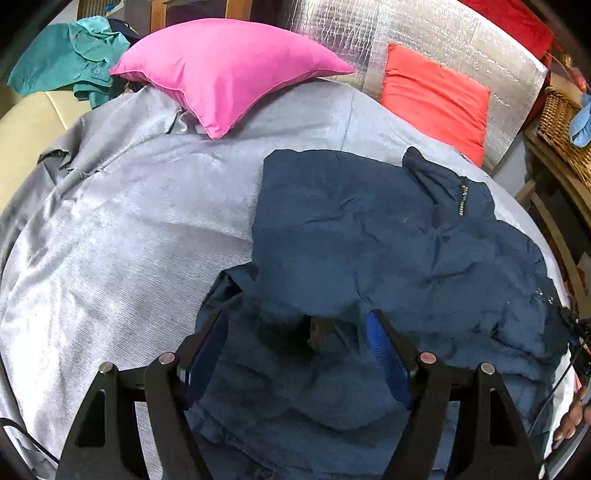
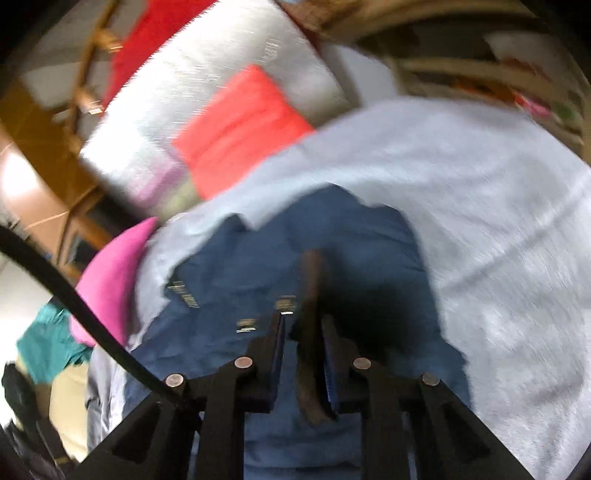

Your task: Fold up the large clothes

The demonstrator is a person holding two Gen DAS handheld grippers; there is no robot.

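Left wrist view: the left hand-held gripper point(image 1: 297, 332) hangs over the near part of a navy jacket point(image 1: 369, 236), its two blue-padded fingers point(image 1: 388, 358) spread wide with nothing between them — only jacket cloth lies below the gap. The jacket lies crumpled on a bed covered by a light grey bedspread point(image 1: 129, 229), toward the right side of the bed, its zipper point(image 1: 461, 199) showing near the far right of the garment. A pink pillow point(image 1: 225, 70) rests at the far edge of the bed, and an orange-red cushion point(image 1: 436, 96) leans against a silver quilted sheet point(image 1: 424, 33) at the far right corner. A teal garment point(image 1: 70, 62) lies beyond the far left corner, and a wicker basket point(image 1: 561, 125) stands off the right side of the bed.

Right wrist view: the picture is motion-blurred. The right hand-held gripper point(image 2: 303, 332) has its fingers drawn close together and clamped on a dark fold of the navy jacket point(image 2: 240, 266) — the fold runs up between the pads. The jacket spreads over the grey bedspread point(image 2: 498, 221) just beyond the fingers. The pink pillow point(image 2: 110, 273) lies at the left, the orange-red cushion point(image 2: 240, 129) farther off against the silver quilted sheet point(image 2: 207, 66), and the teal garment point(image 2: 48, 339) at the lower left. A black cable point(image 2: 66, 295) crosses the left side of the view.
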